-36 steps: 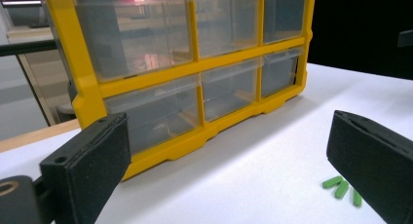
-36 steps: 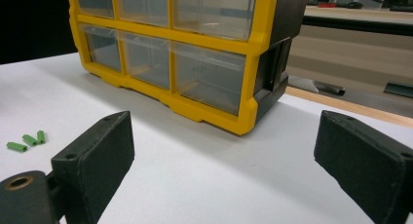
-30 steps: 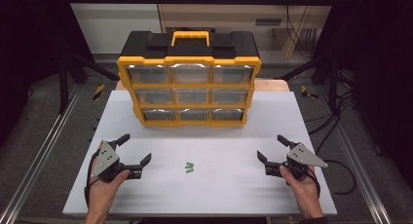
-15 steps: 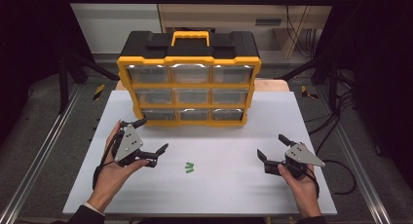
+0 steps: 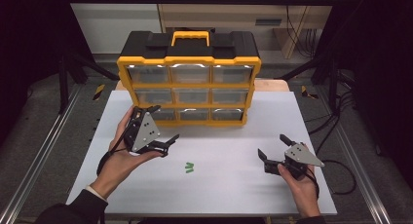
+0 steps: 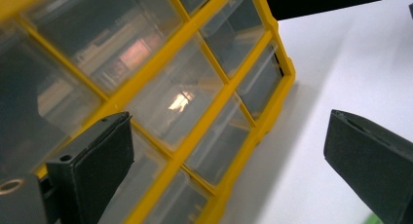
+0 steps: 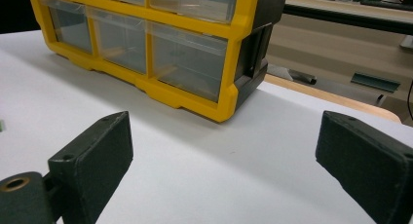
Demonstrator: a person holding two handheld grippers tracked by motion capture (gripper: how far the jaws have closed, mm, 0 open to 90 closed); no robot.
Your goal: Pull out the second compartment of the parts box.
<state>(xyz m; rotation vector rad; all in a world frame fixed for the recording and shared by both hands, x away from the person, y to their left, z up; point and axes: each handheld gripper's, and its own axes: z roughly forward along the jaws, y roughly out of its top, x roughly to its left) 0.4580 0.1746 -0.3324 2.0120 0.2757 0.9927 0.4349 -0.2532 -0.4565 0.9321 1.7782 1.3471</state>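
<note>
The left tool (image 5: pixel 155 127) is being carried up from the near left part of the bench (image 5: pixel 311 136) toward the organizer (image 5: pixel 189 80), where a second ago it was lying low beside the near edge; it is now being held tilted, its jaws spread wide and empty, just in front of the cabinet's bottom-left drawer (image 5: pixel 151 113). This is being read as the opening of a reach for a drawer, most likely that lowest left one, though no contact is being made yet. The right tool (image 5: pixel 278 153) is being kept where it was, near the right near corner of the bench, jaws likewise spread and holding nothing. In the left gripper view the drawer fronts (image 6: pixel 180 107) are being seen close and slanted, and the bench surface is being seen between the jaws at the right. The organizer is being shown as a hard plastic cabinet with a yellow grid frame, a black top and sides and a yellow carry handle (image 5: pixel 190 38); its nine drawers are clear, glossy and box-shaped, and light is being reflected off them. It is standing at the far middle of the bench, its back close to the far edge. A small green piece (image 5: pixel 189 168) is lying flat on the matte white bench, toward the near edge between the two tools; its material cannot be told. The tool pads (image 7: pixel 97 156) are being seen as dull, black and blocky.
</note>
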